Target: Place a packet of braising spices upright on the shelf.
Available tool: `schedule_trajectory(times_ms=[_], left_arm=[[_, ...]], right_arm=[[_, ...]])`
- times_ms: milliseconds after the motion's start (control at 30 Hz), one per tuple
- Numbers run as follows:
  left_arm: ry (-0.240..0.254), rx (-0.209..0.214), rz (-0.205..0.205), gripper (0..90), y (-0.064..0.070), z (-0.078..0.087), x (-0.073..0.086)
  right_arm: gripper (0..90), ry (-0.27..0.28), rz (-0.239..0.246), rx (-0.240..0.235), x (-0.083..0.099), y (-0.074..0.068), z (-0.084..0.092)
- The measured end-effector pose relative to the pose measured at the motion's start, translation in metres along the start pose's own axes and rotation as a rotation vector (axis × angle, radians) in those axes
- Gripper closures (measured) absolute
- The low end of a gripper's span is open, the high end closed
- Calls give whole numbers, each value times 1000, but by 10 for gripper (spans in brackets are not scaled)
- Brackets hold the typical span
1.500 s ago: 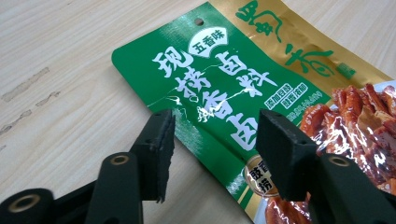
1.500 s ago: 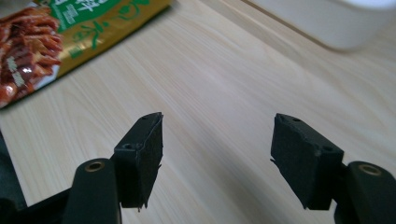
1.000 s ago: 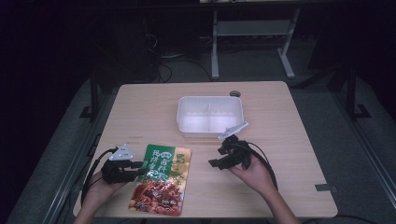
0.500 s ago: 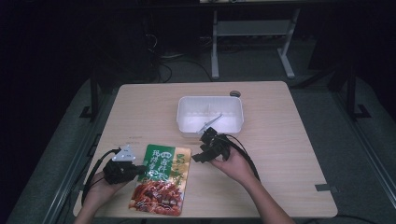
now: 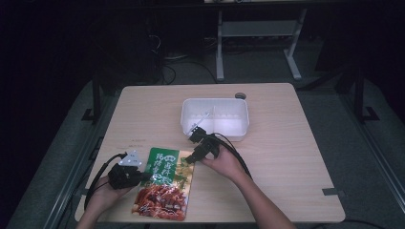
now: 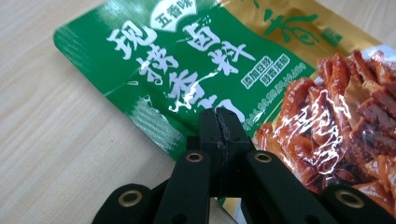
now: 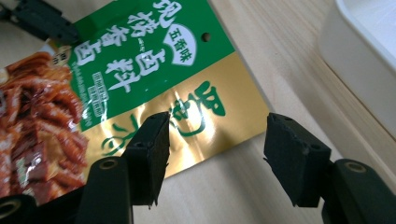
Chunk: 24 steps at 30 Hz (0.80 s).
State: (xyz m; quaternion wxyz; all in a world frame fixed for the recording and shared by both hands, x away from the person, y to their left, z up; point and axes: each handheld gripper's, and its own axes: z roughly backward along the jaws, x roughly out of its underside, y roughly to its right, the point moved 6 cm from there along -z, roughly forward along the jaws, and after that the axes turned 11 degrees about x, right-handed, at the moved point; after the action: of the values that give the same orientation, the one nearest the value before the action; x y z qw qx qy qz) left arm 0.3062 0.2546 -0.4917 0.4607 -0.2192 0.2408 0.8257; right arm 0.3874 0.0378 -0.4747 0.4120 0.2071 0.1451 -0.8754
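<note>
- Dark room around everything: black background, a grey floor [image 5: 334,62], and a pale metal frame [image 5: 258,33] with cables beyond the far edge of the worktop.
- Light wood-grain worktop [image 5: 296,157], square with rounded corners, bare over most of its surface; a small dark round fitting [image 5: 240,96] sits just beyond the tub near the far edge.
- White plastic tub [image 5: 216,118], rectangular and shallow, stands on the far half of the worktop, beyond the pouch and apart from it.
- Green and gold food pouch [image 5: 164,183] lies flat on the near left part of the worktop, printed with white characters and a picture of reddish-brown meat.
- Left gripper [image 5: 143,176], held in the left hand [image 5: 107,193], is at the pouch's left edge; in the left gripper view its jaws are pressed together on that green edge.
- Right gripper [image 5: 187,160], held in the right hand [image 5: 222,162], is between the tub and the pouch; in the right gripper view its jaws stand wide apart at the pouch's gold corner, gripping nothing.
</note>
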Motion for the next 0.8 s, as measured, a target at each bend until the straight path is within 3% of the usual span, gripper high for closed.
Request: schedule_trajectory(times_ms=[167, 367, 800], left_arm=[[-19, 7, 6, 900, -1, -2, 2], [-26, 7, 9, 899, -2, -3, 3], [-27, 7, 15, 898, -3, -5, 3]], right_arm=[[362, -48, -30, -7, 2, 8, -15], [348, -60, -54, -14, 2, 15, -23], [368, -65, -40, -51, -1, 5, -29]])
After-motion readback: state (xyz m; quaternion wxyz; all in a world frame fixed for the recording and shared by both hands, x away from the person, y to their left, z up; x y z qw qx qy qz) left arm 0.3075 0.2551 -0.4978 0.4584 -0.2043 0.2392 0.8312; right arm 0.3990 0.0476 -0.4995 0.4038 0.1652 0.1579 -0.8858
